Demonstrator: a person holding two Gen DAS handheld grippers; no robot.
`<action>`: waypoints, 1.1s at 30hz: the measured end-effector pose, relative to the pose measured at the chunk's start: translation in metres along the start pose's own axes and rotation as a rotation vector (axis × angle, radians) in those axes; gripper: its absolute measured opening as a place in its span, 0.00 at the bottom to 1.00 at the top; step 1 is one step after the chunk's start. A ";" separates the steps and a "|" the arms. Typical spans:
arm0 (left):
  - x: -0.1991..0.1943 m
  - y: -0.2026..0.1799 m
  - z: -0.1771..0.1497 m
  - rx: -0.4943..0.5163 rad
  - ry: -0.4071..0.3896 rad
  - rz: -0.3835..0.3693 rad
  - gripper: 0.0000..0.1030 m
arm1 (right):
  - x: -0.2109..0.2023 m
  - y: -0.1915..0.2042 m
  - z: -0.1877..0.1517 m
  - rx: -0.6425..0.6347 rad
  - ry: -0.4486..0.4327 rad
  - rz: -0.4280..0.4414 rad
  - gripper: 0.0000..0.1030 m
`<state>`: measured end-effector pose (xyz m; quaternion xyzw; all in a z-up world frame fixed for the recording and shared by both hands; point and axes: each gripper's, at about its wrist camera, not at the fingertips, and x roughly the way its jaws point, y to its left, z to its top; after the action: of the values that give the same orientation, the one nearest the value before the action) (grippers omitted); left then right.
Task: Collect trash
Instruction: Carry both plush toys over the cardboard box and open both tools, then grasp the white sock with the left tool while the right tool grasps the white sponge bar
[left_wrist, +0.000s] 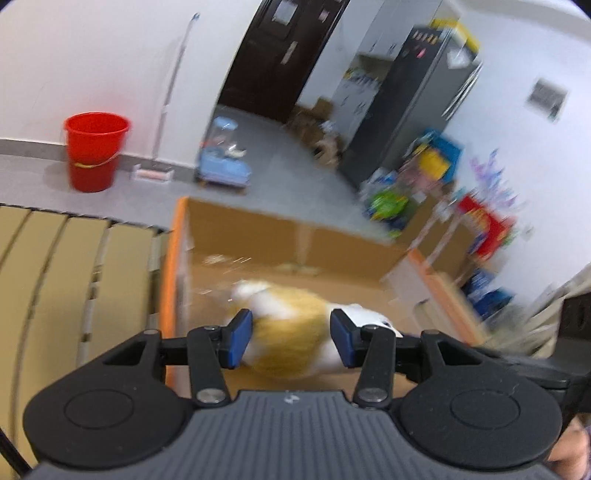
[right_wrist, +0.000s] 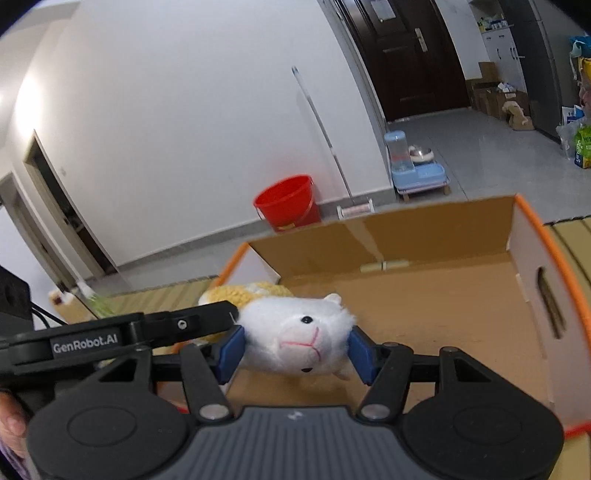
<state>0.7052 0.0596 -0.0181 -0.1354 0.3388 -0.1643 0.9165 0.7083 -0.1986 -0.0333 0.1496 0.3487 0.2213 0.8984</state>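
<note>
A white and yellow plush hamster (right_wrist: 295, 339) hangs over an open cardboard box with orange rims (right_wrist: 443, 306). My right gripper (right_wrist: 295, 350) is shut on its white head, face toward the camera. In the blurred left wrist view my left gripper (left_wrist: 291, 338) brackets the plush's yellow body (left_wrist: 291, 332) with its blue pads (left_wrist: 238, 338) at the sides; whether they press it I cannot tell. The left gripper's black arm (right_wrist: 110, 336) shows at the left of the right wrist view. The box (left_wrist: 295, 240) lies below.
A red bucket (right_wrist: 288, 203) and a mop (right_wrist: 351, 206) stand by the white wall. A blue pet feeder (right_wrist: 417, 170) sits on the grey floor. Ribbed cardboard (left_wrist: 66, 266) lies left of the box. Colourful packages (left_wrist: 424, 184) stand near a dark cabinet.
</note>
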 end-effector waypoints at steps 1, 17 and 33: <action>-0.002 0.002 -0.003 0.015 -0.011 0.018 0.48 | 0.008 0.001 -0.002 -0.009 0.013 -0.005 0.50; -0.156 -0.048 0.006 0.112 -0.175 0.103 0.68 | -0.103 0.036 0.013 -0.094 -0.025 -0.069 0.60; -0.372 -0.163 -0.257 0.318 -0.568 0.357 1.00 | -0.369 0.100 -0.195 -0.410 -0.434 -0.261 0.99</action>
<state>0.2339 0.0225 0.0662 0.0296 0.0593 -0.0081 0.9978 0.3005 -0.2760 0.0769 -0.0366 0.1135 0.1328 0.9840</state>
